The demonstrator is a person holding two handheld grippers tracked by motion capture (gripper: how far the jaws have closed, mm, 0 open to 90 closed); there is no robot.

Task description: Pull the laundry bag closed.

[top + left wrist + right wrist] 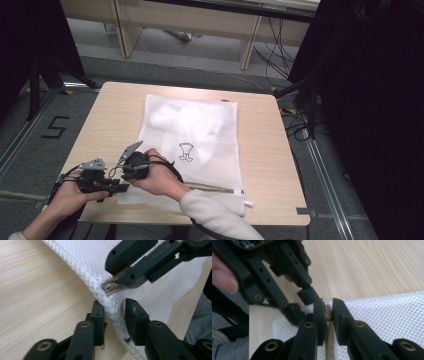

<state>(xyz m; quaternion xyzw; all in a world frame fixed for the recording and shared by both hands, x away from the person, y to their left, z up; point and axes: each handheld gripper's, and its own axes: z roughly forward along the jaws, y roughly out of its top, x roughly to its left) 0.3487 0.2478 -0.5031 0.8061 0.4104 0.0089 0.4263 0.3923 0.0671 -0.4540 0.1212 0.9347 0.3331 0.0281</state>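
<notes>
Both tools clamp the white mesh laundry bag (195,135): right tool (327,312) on its metal zipper pull (110,287), left tool (113,312) just beside, needing steady counter-tension.

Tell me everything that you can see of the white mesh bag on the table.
The mesh bag is white honeycomb netting, flat on the wooden table, with a small black drawing near its middle and pale contents bulging at the far end. A zipper runs along its near edge, ending in a white tab at the right. At the near left corner both claws grip it: the left claw pinches the raised mesh edge, and the right claw clamps the zipper pull.
</notes>
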